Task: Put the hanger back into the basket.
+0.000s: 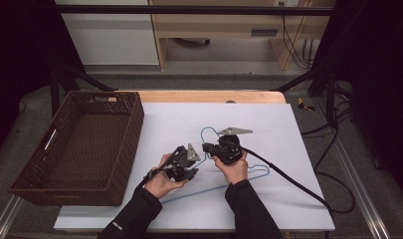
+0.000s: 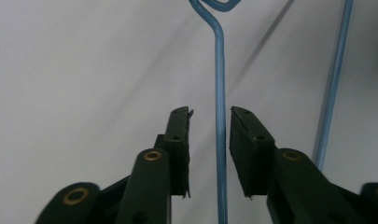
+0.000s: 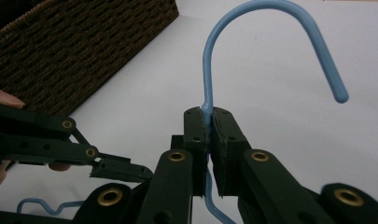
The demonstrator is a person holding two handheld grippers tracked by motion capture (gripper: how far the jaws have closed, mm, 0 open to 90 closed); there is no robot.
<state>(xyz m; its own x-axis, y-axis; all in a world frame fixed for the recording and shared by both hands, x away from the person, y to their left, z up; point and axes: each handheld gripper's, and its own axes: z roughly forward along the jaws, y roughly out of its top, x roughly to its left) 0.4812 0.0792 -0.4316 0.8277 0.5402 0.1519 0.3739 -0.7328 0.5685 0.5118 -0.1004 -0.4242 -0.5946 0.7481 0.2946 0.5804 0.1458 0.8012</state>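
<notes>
Your right gripper (image 3: 209, 135) is clenched on the neck of the blue hanger (image 1: 209, 133), lower centre of the high view; your left gripper (image 2: 210, 140) is released, jaws straddling one wire — second grasp pending, wicker basket (image 1: 20, 186) at left not reached — hanger not yet stowed

Brown wicker basket (image 1: 120, 144) sits at table's left edge, partly on white mat (image 1: 268, 124), w/ 1 cut-out handle (image 1: 105, 99) in far wall. Wood tabletop strip (image 1: 209, 96) behind mat. Pale cabinets (image 1: 109, 35) in bkgd.
</notes>
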